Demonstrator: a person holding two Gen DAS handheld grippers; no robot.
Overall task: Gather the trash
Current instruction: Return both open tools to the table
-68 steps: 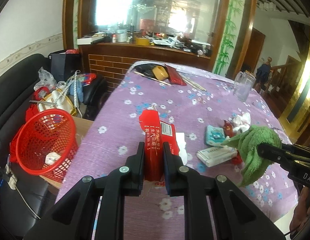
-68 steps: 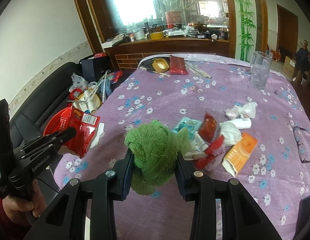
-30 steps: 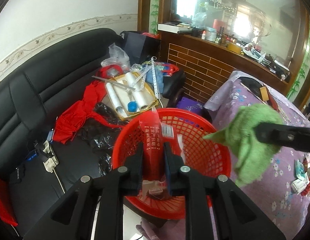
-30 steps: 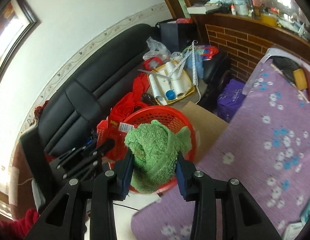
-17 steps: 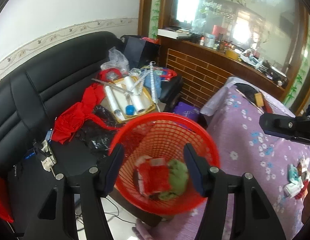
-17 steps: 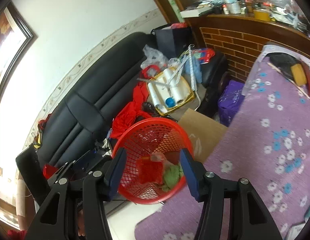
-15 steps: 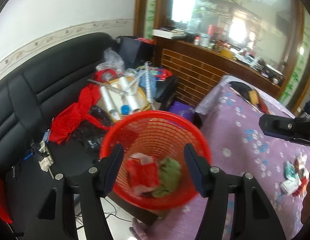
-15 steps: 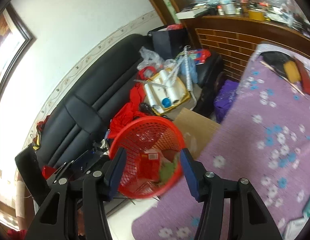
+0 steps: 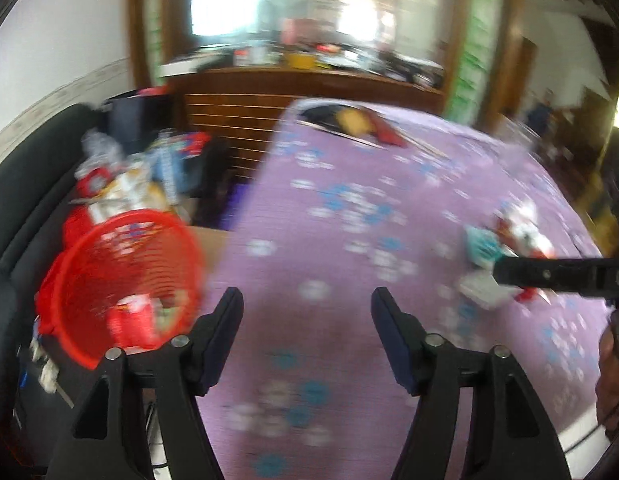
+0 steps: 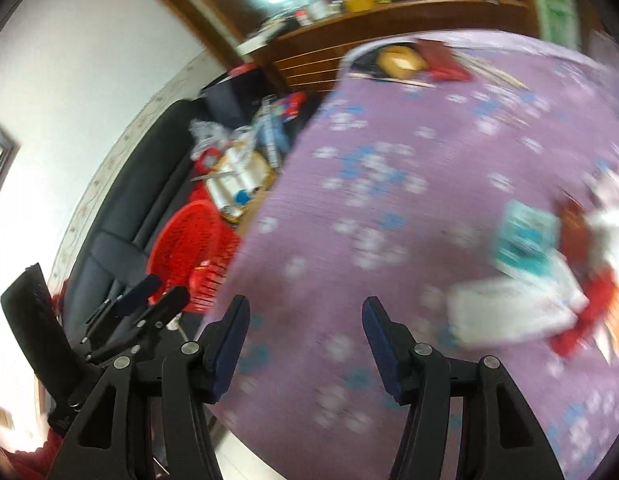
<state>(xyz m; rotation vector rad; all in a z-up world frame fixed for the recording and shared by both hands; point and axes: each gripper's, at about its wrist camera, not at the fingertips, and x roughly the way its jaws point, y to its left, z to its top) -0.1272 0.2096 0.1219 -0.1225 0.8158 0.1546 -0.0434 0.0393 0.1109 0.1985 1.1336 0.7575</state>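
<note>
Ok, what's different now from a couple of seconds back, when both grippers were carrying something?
Both let go. The red carton and green cloth now lie in the red mesh basket. The left gripper and right gripper are empty, jaws still opening, and have swung back over the purple flowered tablecloth. The pile of wrappers remains on the table.

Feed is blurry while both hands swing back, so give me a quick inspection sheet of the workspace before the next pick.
Surface: purple flowered tablecloth, bare in front of both grippers.
Job's things: red basket beside the table holds a red packet; wrapper pile lies on the cloth.
Clutter: rolls and bags on the black sofa; items at the table's far end, blurred.
Grippers: left gripper and right gripper both opening, nothing between the jaws.
Cables: nothing seen clearly.
Surroundings: wooden counter, white wall.
</note>
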